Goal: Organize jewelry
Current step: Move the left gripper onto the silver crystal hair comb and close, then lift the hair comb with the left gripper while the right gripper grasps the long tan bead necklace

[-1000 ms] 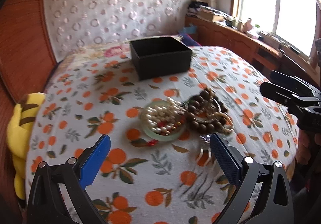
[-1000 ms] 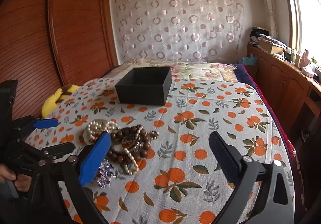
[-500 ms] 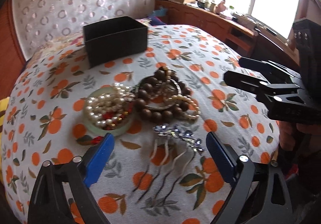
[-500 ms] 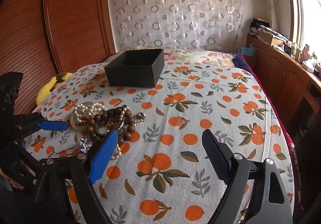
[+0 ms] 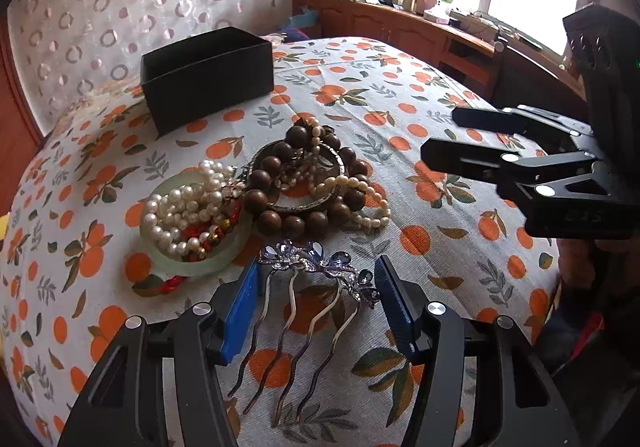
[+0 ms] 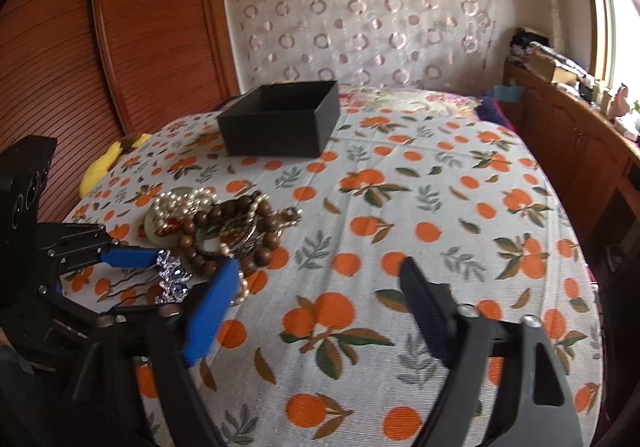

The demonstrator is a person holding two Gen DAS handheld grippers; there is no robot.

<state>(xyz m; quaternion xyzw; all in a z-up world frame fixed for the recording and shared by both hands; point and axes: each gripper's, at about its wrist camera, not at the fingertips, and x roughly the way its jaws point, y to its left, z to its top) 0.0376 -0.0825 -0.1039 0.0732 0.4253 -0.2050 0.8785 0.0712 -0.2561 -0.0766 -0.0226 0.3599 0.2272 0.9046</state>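
Left wrist view: hair comb (image 5: 316,287) flat on the orange-print cloth (image 5: 420,95), jewelled top framed by the left hand-held gripper (image 5: 316,307), blue pads on either side. Pads near the comb, contact not certain; jaws spread, not yet clenched on it. Just beyond: brown bead strand (image 5: 304,183) tangled with a metal bangle and a pearl string, touching a pale green bangle (image 5: 192,259) heaped with white pearls (image 5: 184,203) and some red beads. Farther back, well apart from the pile: black box (image 5: 208,75), lid off, inside hidden from this angle.

Right wrist view: box (image 6: 280,123) apparently empty, though only part of the interior visible. Right hand-held gripper (image 6: 316,311) released, wide apart, over bare cloth beside the pile, holding nothing. Comb (image 6: 170,279) visible between the left gripper's pads.

Judged progress: barely begun. Nothing visibly in the box; whole pile left to move. Comb likely first, then the tangled strands, probably needing separation.
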